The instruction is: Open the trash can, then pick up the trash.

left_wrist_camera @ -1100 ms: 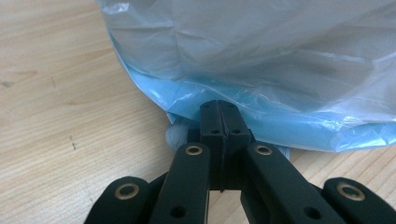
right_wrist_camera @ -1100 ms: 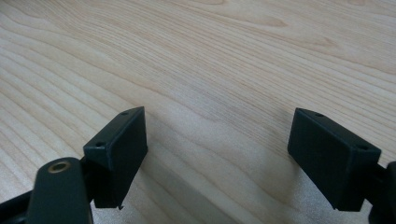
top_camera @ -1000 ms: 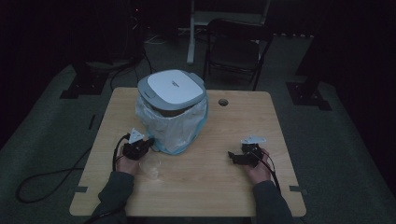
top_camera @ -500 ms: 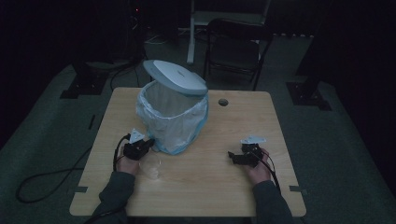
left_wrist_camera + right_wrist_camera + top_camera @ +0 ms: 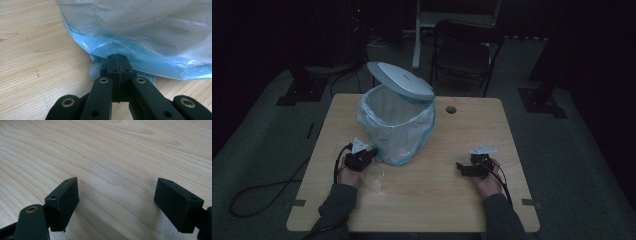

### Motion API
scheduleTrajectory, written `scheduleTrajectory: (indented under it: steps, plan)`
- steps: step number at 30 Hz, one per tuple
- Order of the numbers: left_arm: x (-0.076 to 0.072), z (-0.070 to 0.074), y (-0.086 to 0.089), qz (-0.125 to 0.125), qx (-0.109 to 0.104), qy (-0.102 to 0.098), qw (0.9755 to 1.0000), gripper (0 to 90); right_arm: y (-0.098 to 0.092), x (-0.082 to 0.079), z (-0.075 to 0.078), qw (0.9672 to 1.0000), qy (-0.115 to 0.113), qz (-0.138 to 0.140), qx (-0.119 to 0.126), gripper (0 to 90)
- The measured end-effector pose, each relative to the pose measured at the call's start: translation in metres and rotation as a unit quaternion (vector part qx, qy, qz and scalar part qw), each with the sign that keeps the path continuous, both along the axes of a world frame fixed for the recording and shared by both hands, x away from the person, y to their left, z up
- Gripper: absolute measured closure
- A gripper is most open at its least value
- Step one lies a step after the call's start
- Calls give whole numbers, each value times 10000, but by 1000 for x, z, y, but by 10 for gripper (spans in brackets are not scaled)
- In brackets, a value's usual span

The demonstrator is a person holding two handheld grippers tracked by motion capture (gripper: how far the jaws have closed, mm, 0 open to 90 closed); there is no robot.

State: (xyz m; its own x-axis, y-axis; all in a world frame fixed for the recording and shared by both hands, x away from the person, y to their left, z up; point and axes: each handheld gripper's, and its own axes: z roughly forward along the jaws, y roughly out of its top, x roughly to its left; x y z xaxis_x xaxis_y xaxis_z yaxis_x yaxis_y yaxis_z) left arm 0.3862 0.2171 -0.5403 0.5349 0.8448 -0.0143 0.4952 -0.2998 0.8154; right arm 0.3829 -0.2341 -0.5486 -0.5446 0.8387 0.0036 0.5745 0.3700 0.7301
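A dim room surrounds a light wooden tabletop (image 5: 427, 200). At its far middle stands a pedal bin (image 5: 397, 127) lined with a pale blue bag, lid (image 5: 401, 81) raised. The left gripper (image 5: 117, 58), jaws pressed together with nothing between them, bears on the pedal (image 5: 96, 70) at the bin's near left foot. The right gripper (image 5: 116, 195) rests gaping wide and empty near right. A clear cup (image 5: 373, 178) sits just beside the left hand.

There is one bin (image 5: 397, 130) with one white lid (image 5: 401, 80) and one bag (image 5: 412, 150) in the middle of the high view. There is one wooden table (image 5: 462, 200), one clear cup (image 5: 373, 179) at lower left, one dark chair (image 5: 464, 55) at the top, and two grippers.
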Motion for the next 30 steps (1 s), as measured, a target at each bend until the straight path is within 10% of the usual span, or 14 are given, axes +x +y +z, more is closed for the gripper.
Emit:
scheduleTrajectory:
  steps: [8, 30]
  plan:
    - [0, 0, 1, 10, -28, 22, 10000, 900, 5, -6, 5, 9997, 132, 66, 175, 391]
    - [1, 0, 1, 38, -76, 48, 10000, 900, 49, -35, 46, 9912, -60, 1035, 820, 446]
